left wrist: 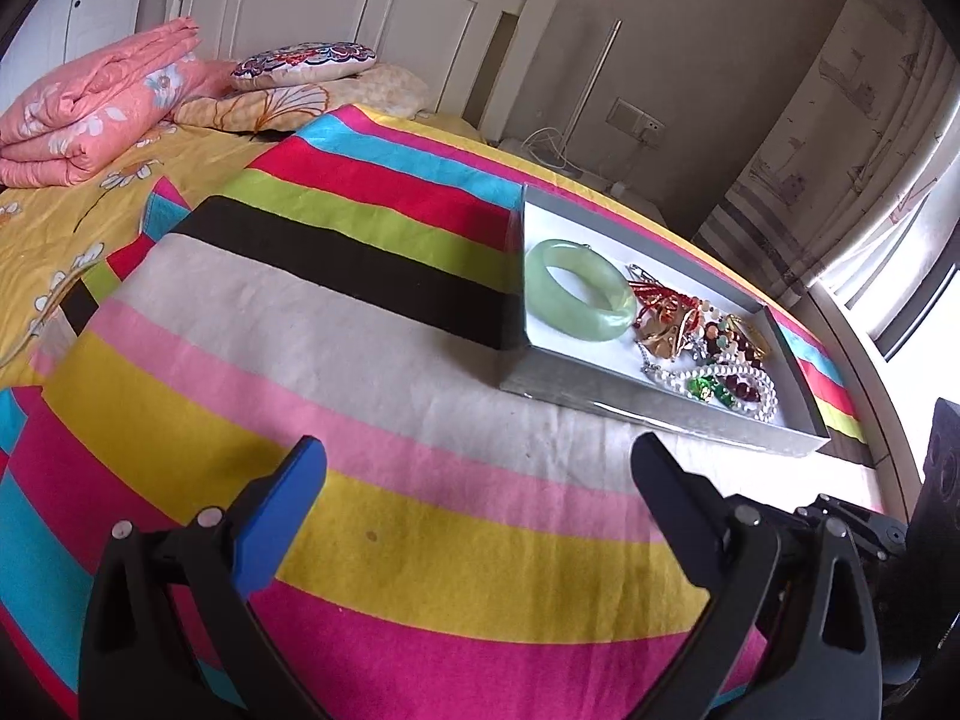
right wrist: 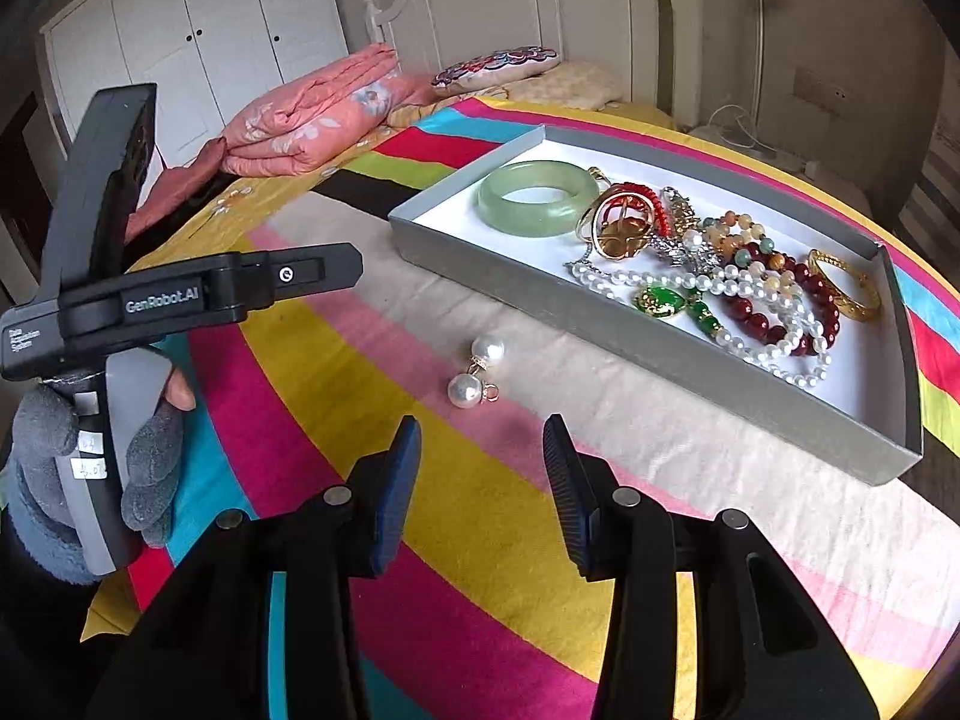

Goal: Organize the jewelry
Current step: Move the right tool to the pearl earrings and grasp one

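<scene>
Two pearl earrings (right wrist: 476, 373), round and glossy white with small gold loops, lying loose on the pale stripe of the striped bedcover (right wrist: 336, 360), just beside the near long wall of the grey box (right wrist: 690, 360) and apart from it. Inside the box, on its white floor: a pale green jade bangle (right wrist: 538, 198) toward the far-left corner, then a tangled heap toward the right end with a pearl necklace (right wrist: 762, 300), dark red bead bracelet (right wrist: 774, 312), green pendant (right wrist: 660, 302), gold bangle (right wrist: 846, 291) against the right wall, and red-and-gold pieces too knotted to tell apart. Right gripper (right wrist: 483, 438) low over the bedcover, fingers moderately apart, empty, earrings just ahead of the tips. Left gripper (left wrist: 480, 459) spread wide, empty, over the pink and pale stripes short of the box's near-left corner; earrings out of its view. Gloved hand (right wrist: 102, 450) around the left gripper's handle at the left edge, partly cut off. Folded pink quilt (left wrist: 90, 114) and patterned cushion (left wrist: 303, 63) at the head of the bed.
</scene>
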The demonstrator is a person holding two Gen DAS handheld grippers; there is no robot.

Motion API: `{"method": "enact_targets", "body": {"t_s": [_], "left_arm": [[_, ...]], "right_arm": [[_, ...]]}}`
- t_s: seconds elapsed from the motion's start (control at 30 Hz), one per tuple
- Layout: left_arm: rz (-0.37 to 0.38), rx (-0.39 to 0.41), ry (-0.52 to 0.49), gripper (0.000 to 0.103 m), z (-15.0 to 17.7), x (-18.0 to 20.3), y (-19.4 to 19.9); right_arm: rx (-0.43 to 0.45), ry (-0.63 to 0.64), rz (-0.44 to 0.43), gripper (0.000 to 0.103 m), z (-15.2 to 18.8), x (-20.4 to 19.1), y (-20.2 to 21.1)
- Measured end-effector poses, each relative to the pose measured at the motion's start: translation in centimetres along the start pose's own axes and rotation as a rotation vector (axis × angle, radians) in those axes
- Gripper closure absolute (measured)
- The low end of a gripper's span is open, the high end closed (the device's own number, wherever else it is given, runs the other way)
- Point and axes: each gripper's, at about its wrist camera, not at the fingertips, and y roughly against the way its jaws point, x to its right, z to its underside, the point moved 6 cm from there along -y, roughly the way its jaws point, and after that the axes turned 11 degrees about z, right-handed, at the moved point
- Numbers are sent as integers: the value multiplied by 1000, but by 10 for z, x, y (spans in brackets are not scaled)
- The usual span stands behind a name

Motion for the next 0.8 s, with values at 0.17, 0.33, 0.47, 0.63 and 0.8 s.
{"method": "enact_targets", "body": {"t_s": [0.17, 0.33, 0.47, 0.63, 0.8], "left_arm": [[5, 5, -16, 2, -1, 4, 0], [9, 9, -11, 2, -2, 4, 0], [14, 0, -12, 2, -2, 4, -1], [9, -9, -9, 2, -1, 3, -3], [7, -23, -8, 2, 0, 2, -5]], "right_arm": [[-16, 17, 4, 62, -8, -4, -10], [-15, 58, 30, 62, -16, -8, -16], [-10, 90, 39, 69, -15, -12, -16], [0, 151, 52, 83, -14, -22, -15], [50, 128, 85, 85, -15, -14, -5]]}}
